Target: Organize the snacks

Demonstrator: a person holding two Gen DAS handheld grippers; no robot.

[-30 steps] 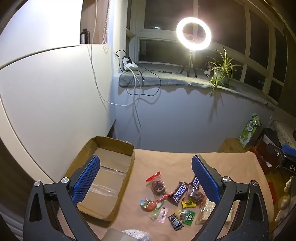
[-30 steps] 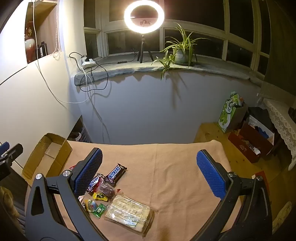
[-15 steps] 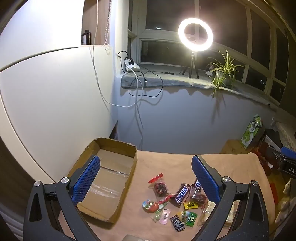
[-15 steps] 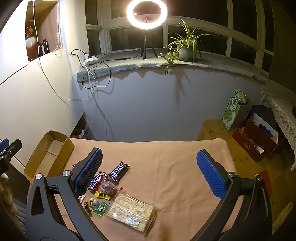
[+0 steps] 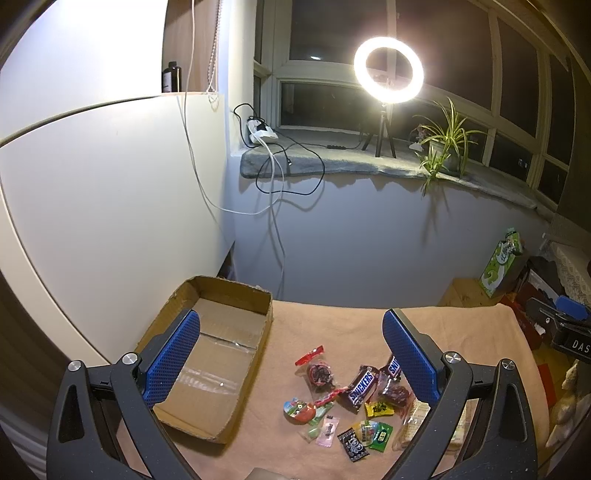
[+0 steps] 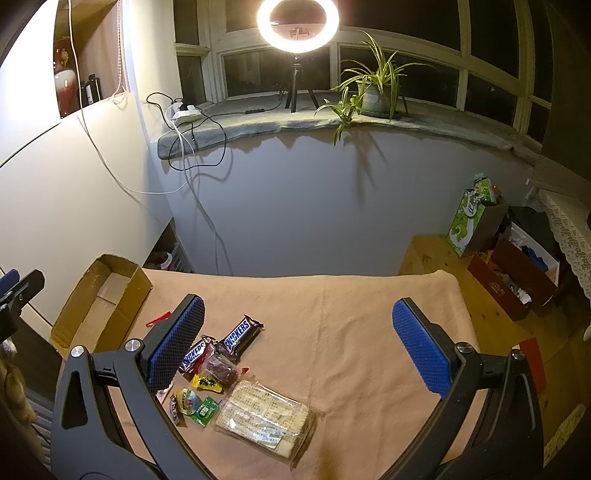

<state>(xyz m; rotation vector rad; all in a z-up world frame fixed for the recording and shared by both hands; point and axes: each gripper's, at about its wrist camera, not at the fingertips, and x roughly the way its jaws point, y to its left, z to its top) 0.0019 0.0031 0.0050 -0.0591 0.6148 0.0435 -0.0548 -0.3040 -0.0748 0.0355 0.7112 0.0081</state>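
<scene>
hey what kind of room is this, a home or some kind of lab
Most likely a lived-in home room by a window, set up for filming. A potted spider plant and a glowing ring light on a tripod stand on the grey stone sill, and wrapped snacks lie on a tan cloth-covered table.

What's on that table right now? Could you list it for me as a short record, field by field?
surface: table under a tan cloth
container: cardboard box, open, no snacks in it
snacks: loose pile beside the box, with two Snickers bars, small candies and a clear cracker pack
left gripper: open, holding nothing
right gripper: open, holding nothing
</scene>
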